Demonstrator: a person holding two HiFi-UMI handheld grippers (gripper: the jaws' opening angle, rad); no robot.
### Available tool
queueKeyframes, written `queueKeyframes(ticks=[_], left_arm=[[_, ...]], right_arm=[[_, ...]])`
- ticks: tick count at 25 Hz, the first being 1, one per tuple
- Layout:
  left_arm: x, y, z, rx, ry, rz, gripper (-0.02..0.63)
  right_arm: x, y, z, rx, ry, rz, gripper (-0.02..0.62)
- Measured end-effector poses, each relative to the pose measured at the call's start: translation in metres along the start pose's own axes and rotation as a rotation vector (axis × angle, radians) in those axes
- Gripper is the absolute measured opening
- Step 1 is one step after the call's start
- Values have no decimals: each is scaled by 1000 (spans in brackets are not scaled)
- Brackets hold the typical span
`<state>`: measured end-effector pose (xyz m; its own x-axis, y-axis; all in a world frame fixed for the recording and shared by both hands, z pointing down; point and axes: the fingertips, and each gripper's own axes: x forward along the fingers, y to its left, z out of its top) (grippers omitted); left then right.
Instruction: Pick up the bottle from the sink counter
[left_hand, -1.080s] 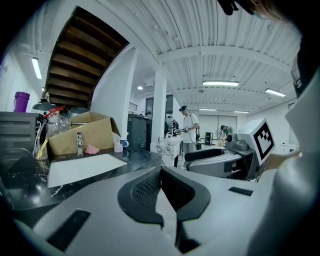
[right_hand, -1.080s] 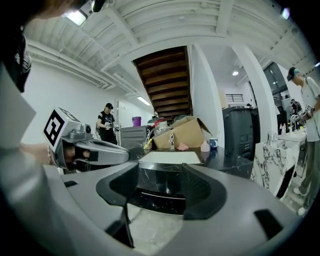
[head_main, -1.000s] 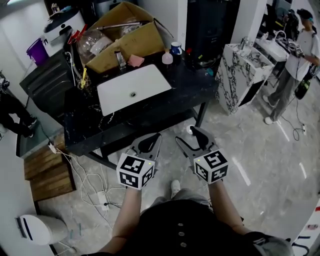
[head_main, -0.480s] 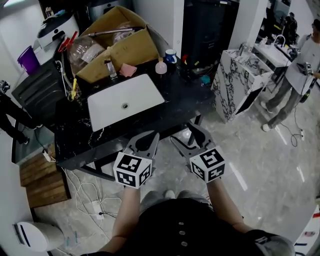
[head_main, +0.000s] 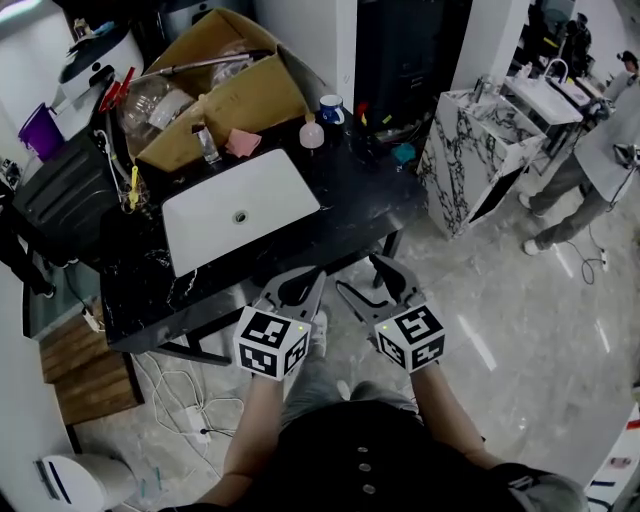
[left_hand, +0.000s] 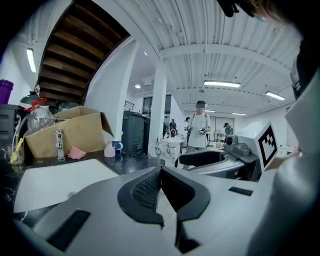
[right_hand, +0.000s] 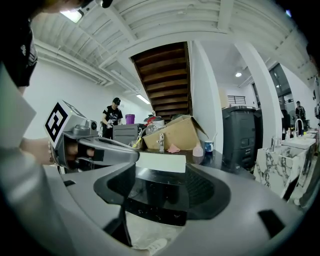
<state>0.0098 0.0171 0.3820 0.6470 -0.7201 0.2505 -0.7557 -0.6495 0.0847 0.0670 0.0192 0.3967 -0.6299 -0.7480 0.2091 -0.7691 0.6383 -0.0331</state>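
Note:
The bottle (head_main: 311, 134) is small and pale pink, upright at the back of the black sink counter (head_main: 350, 205), right of the white basin (head_main: 200, 235) and beside a blue mug (head_main: 329, 107). It also shows far off as the bottle (left_hand: 109, 149) in the left gripper view and the bottle (right_hand: 198, 150) in the right gripper view. Both grippers hover side by side just off the counter's front edge, well short of it. My left gripper (head_main: 305, 280) is shut and empty, its pads meeting (left_hand: 161, 172). My right gripper (head_main: 365, 277) is open, its jaws have just been opening, nothing between them (right_hand: 165, 192).
A cardboard box (head_main: 225, 75), a faucet (head_main: 205, 145) and a pink cloth (head_main: 243, 143) stand behind the basin. A marbled stand (head_main: 470, 140) and a person (head_main: 590, 165) are to the right. Cables (head_main: 180, 380) and wooden steps (head_main: 90, 360) lie on the floor at left.
Both grippers have moved forward together, closing on the counter's front edge. The right gripper's jaws stand a little wider than a second ago.

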Motion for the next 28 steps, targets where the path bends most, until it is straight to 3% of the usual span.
queueKeyframes(ticks=[10, 28], left_arm=[[42, 31, 14, -1, 0, -33, 17], [130, 150, 64, 11, -36, -60, 17]], right_arm=[[40, -35, 6, 26, 3, -20, 302], [167, -107, 55, 19, -30, -50, 302]])
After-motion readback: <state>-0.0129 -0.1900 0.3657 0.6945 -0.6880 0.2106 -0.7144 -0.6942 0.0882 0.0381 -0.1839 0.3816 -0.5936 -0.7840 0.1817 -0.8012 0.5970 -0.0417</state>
